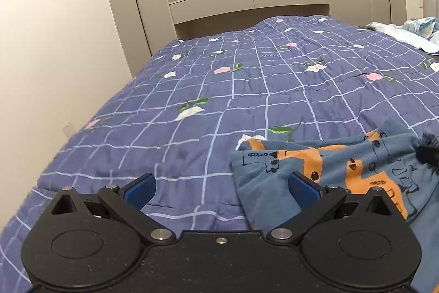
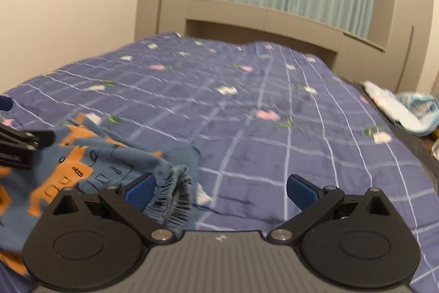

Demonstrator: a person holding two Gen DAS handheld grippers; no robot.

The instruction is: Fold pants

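Note:
The pants are blue with orange patches and dark line drawings. They lie bunched on the purple checked quilt. In the left wrist view they are at the lower right, under the right finger of my left gripper, which is open and empty. In the right wrist view the pants are at the lower left, with the gathered elastic waistband beside the left finger of my right gripper, which is open and empty. My left gripper shows at the left edge there.
The quilt covers a wide bed. A beige headboard unit with green curtains stands at the far end. A pile of light blue and white cloth lies at the bed's far right and shows in the right wrist view too. A wall runs along the left.

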